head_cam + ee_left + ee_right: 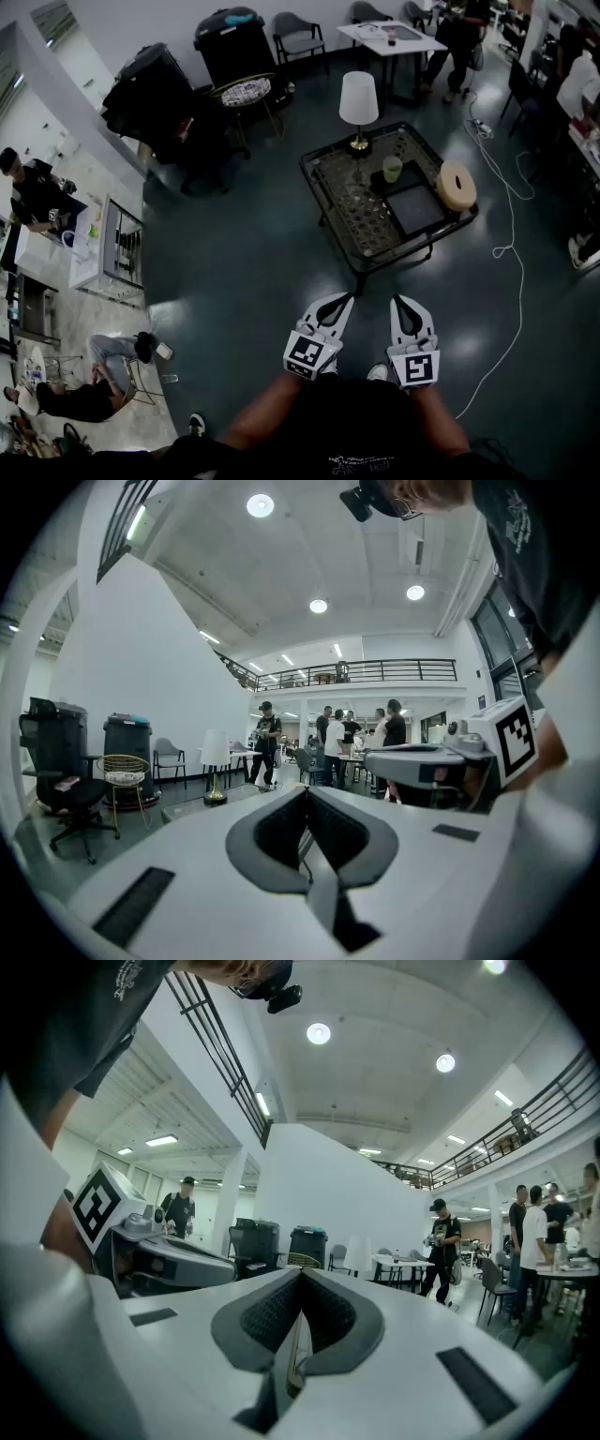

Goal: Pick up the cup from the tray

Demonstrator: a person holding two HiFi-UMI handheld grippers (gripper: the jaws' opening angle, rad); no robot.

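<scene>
Head view: left gripper [343, 300] and right gripper [399, 302] at six o'clock — jaws pressed together, empty; green cup [392, 169] on black tray [411, 179], one o'clock.

Cup [392, 169] on tray [413, 180], right of lamp [358, 101]

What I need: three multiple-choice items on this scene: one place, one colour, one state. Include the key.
1. The cup stands: A on the floor; B on the tray on the glass table; C on a chair.
2. Its colour: A red; B blue; C green.
3. The left tongs and right tongs are: A shut, empty; B wide open; C gripping the cup.
Key: B, head view shows it there; C, it looks pale green; A, both gripper views show them closed on nothing.
</scene>
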